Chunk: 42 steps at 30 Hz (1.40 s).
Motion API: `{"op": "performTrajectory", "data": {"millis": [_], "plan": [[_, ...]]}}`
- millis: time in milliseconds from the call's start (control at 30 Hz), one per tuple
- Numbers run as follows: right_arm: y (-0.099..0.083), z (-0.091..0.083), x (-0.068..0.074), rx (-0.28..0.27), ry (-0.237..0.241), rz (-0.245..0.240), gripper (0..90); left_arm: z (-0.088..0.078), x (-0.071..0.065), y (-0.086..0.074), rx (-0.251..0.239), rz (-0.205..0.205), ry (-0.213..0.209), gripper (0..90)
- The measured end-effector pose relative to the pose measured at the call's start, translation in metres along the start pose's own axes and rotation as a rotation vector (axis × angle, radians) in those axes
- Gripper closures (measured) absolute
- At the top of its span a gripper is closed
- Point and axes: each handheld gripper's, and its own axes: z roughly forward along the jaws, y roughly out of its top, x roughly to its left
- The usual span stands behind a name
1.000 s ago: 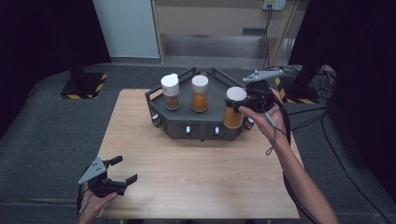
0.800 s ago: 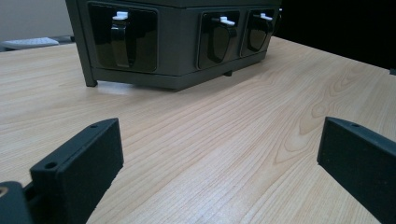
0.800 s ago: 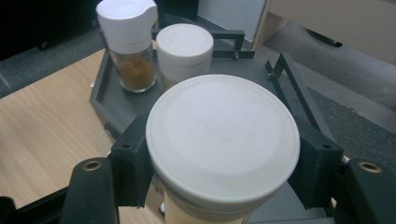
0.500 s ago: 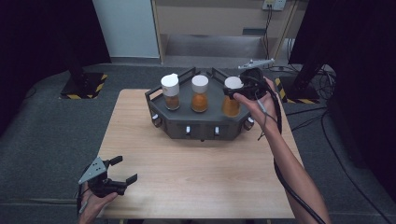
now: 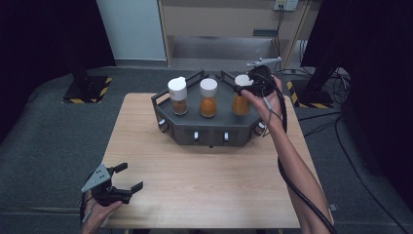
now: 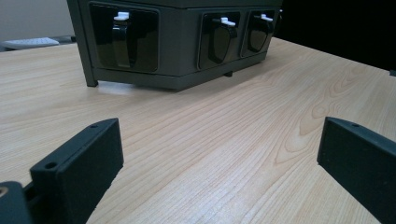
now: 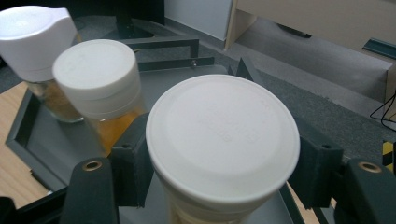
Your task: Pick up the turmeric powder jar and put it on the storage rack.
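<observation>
The right gripper (image 7: 219,186), clenched on the white-capped amber jar (image 5: 242,97) over the dark grey tray (image 5: 209,131), should lower it upright; left fingers (image 6: 79,163) released.

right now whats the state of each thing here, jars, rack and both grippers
right jar: capped, upright, clamped between the jaws of the right gripper, over the rack
middle jar: capped, upright in the rack
left jar: capped, upright in the rack
rack: on the table, toward its far edge
left gripper: open, holding nothing, at the table's near left corner
</observation>
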Motion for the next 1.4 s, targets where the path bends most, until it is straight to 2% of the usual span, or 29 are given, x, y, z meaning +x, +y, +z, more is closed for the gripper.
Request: {"op": "performTrajectory", "data": {"millis": [233,633,1400], "plan": [[-0.007,0.014,-0.003,0.006,-0.017,0.022,33.5,0.000,0.000,0.000,0.000,-0.001,0.001,0.0],[-0.014,0.025,-0.003,0.008,-0.019,0.028,33.4,-0.001,0.000,0.000,0.002,-0.001,0.001,0.0],[-0.023,0.027,-0.007,-0.008,-0.018,0.045,33.0,0.000,0.001,0.000,0.007,0.000,-0.004,0.0]]}}
